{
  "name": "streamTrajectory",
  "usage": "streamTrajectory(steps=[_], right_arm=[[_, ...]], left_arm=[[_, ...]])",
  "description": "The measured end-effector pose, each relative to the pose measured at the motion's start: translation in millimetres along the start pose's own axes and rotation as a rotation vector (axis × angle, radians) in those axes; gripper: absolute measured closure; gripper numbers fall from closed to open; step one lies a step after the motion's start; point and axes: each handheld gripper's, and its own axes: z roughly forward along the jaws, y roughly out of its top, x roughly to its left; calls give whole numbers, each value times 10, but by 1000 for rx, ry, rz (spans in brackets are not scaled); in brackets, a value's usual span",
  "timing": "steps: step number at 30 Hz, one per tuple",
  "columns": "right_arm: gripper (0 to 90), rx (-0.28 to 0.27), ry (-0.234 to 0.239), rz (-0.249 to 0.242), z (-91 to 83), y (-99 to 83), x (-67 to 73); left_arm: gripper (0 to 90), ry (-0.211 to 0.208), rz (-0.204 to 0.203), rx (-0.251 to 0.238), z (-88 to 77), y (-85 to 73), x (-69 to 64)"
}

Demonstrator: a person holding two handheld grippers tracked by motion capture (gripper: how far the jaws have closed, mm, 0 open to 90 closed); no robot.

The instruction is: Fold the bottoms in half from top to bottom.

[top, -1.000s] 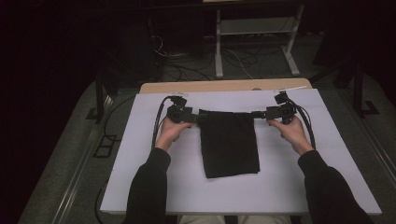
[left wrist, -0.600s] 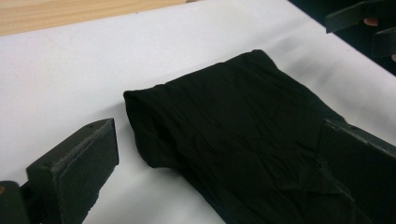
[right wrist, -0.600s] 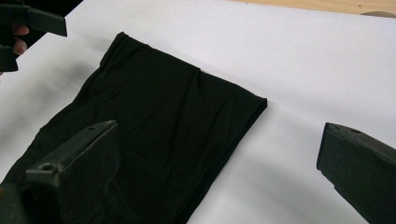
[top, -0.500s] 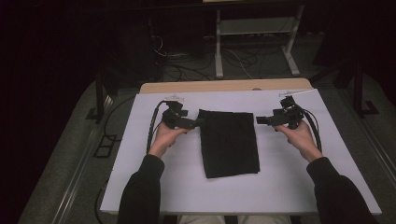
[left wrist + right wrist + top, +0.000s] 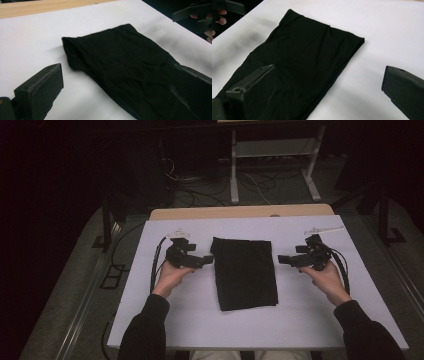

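Both grippers stand with their jaws wide apart and hold nothing. The left gripper (image 5: pixel 206 261) sits in the person's left hand (image 5: pixel 170 276) just beside the left edge of the folded black cloth (image 5: pixel 245 272), its jaws pointing toward the cloth with a thin strip of white sheet between their tips and the fabric. The right gripper (image 5: pixel 284 260), in the right hand (image 5: pixel 327 279), points at the cloth from the other side and stands a little farther off, clear of the fabric; its jaws have just been opening, and nothing lies between them. The cloth lies flat as a tall dark rectangle in the middle of the white-covered tabletop (image 5: pixel 165 320), between the two grippers, its upper edge roughly level with them and its lower end reaching toward the person. The high view gives this whole layout, along with the dark sleeves coming in from below, the cable looping from each gripper and the bare wooden strip (image 5: pixel 240 212) of the tabletop behind the white sheet. The left gripper view looks low across the cloth (image 5: pixel 120 67) and shows its soft, slightly bulging folded edge and fine creases, with the other gripper at the far top right corner. The right gripper view shows the cloth (image 5: pixel 307 62) from the opposite side, its near corner crisp and its surface faintly wrinkled, and fingertips (image 5: pixel 221 16) of the other hand at the top left.
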Motion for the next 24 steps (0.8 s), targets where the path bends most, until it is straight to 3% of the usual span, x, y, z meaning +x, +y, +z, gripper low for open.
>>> streamTrajectory(steps=[13, 24], right_arm=[[0, -57, -14, -27, -234, -218, 127], [0, -89, -13, -55, -431, -458, 239]], left_arm=[[0, 32, 43, -29, -197, -130, -195], [0, 46, 66, -89, -403, -321, -351]])
